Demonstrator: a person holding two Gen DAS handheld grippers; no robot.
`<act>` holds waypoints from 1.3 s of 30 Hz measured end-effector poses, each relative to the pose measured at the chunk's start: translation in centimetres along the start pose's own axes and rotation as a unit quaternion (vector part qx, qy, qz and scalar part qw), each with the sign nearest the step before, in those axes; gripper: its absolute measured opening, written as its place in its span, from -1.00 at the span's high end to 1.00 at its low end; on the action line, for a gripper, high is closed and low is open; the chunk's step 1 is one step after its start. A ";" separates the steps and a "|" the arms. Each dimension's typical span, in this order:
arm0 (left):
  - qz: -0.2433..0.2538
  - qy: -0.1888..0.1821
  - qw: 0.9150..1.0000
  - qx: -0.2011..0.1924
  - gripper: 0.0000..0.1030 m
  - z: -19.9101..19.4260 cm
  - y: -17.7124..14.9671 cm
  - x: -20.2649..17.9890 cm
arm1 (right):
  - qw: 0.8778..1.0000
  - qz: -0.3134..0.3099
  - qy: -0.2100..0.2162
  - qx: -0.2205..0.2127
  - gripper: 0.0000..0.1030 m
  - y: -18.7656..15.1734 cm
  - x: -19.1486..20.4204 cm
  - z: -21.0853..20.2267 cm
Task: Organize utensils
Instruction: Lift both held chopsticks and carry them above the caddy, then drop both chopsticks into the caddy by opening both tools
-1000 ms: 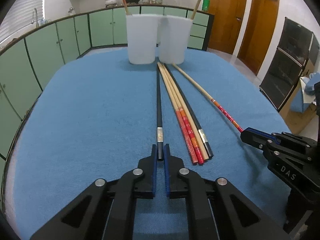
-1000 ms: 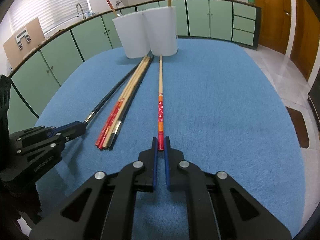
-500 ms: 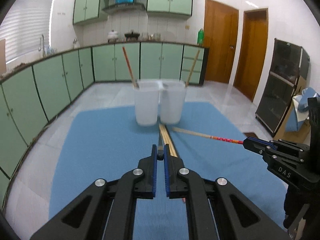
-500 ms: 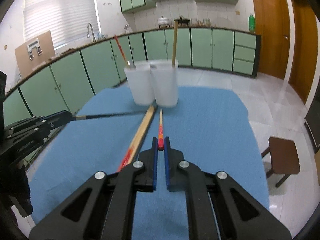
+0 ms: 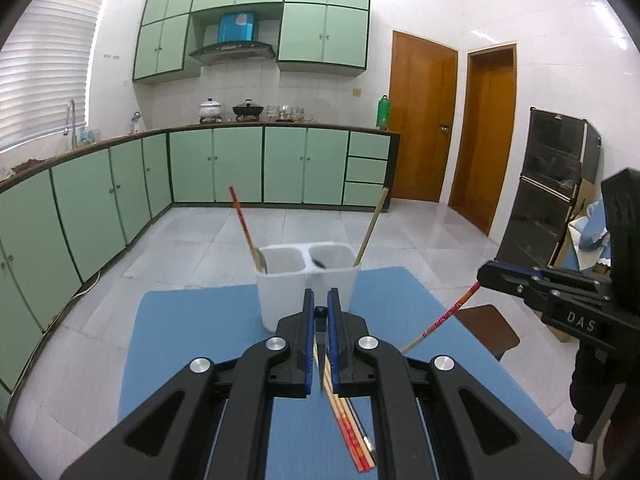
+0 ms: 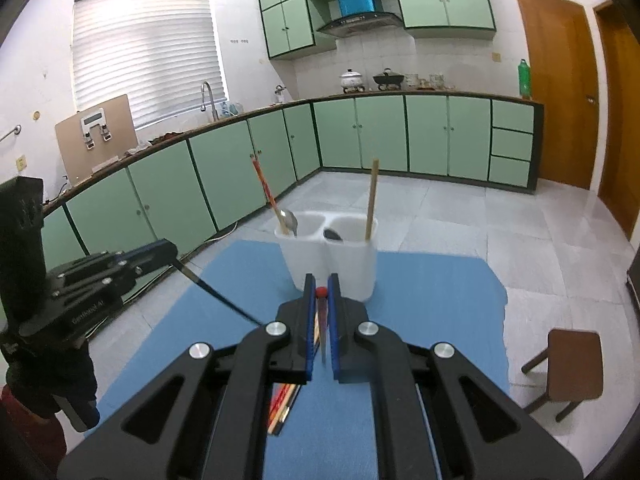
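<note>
Gripping one chopstick apiece, both grippers hang above the blue mat with the twin white holder straight ahead and below.

Left gripper: the jaws are clamped on the butt of the black chopstick. In the right wrist view its shaft slopes from the left gripper's jaws down and toward the middle of the mat. Its far tip is hidden behind the right gripper, so whether it touches the mat cannot be told.

Right gripper: the jaws are clamped on the red end of the red-banded chopstick. In the left wrist view its shaft also slopes downward and inward, the pale tip lowest.

Three or four loose chopsticks lie bundled on the mat beneath the grippers, long axes pointing toward the holder.

The holder stands at the far end of the mat with both cups open upward. The left cup holds a red chopstick and a spoon; the right cup holds a plain wooden chopstick.

Judgement: each held shaft must pivot toward vertical, tip down, before it can enter a cup. Neither gripper is clearly nearer to the holder. The two shafts converge toward the centre and could cross during the approach.
</note>
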State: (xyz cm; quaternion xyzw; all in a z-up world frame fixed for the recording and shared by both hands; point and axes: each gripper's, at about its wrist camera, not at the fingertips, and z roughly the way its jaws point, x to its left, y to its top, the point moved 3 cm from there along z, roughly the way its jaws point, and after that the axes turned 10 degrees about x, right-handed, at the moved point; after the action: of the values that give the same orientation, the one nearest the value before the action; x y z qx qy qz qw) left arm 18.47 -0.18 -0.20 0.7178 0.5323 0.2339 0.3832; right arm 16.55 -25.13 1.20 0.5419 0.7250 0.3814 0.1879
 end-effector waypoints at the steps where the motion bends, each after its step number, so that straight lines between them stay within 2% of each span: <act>1: 0.004 -0.001 1.000 0.000 0.88 0.2 0.4 0.0 | 1.000 -0.002 0.002 0.002 0.90 0.5 0.0 0.1; 6: 0.010 -0.007 1.000 0.002 0.88 1.0 1.7 -0.2 | 1.000 -0.012 0.016 0.003 0.90 3.5 0.1 0.5; 13: 0.018 -0.009 1.000 -0.015 0.88 1.0 4.1 0.1 | 0.999 -0.030 0.012 -0.028 0.90 7.8 0.3 -0.8; 21: 0.039 0.001 0.996 -0.083 0.88 -0.5 11.2 -0.2 | 0.996 -0.039 -0.018 -0.082 0.90 13.9 -0.8 -1.6; 25: 0.049 0.018 0.992 -0.116 0.88 -0.3 14.8 -0.5 | 0.994 -0.038 -0.034 -0.097 0.90 16.4 -1.6 -0.4; 28: 0.048 0.020 0.991 -0.125 0.88 0.7 16.4 -0.4 | 0.993 -0.037 -0.044 -0.100 0.90 17.6 -2.3 0.9; 32: 0.040 0.023 0.992 -0.116 0.88 3.9 17.3 0.2 | 0.994 -0.033 -0.054 -0.090 0.90 18.1 -3.2 3.4; 39: 0.023 0.028 0.997 -0.066 0.88 9.6 15.3 1.7 | 0.997 -0.021 -0.051 -0.049 0.90 16.7 -4.2 7.8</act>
State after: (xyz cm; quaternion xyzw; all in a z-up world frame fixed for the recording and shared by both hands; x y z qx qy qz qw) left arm 35.11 -3.56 6.16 0.6959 0.5096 0.2975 0.4093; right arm 34.09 -24.31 8.30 0.5357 0.7061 0.3838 0.2589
